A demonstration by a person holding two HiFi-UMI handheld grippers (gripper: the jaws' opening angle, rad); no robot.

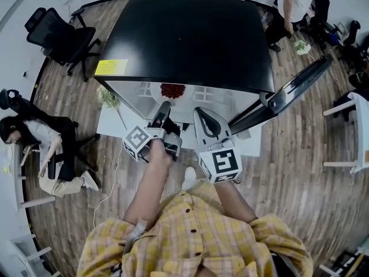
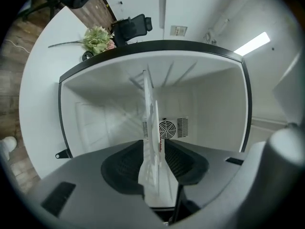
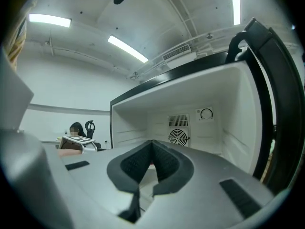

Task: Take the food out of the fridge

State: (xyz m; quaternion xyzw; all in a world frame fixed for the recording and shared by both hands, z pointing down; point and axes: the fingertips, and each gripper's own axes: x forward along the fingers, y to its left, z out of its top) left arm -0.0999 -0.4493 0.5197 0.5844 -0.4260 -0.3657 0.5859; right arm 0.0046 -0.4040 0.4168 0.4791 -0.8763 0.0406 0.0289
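White shelf (image 2: 150, 109) sits between wide-open left tongs (image 2: 153, 149).

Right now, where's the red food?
In the head view, the red food sits inside the open fridge, left of centre, just past the left tool.

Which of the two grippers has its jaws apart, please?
The left gripper: its jaws stand apart, a white shelf showing through the gap, while the right gripper has them meeting at the tips.
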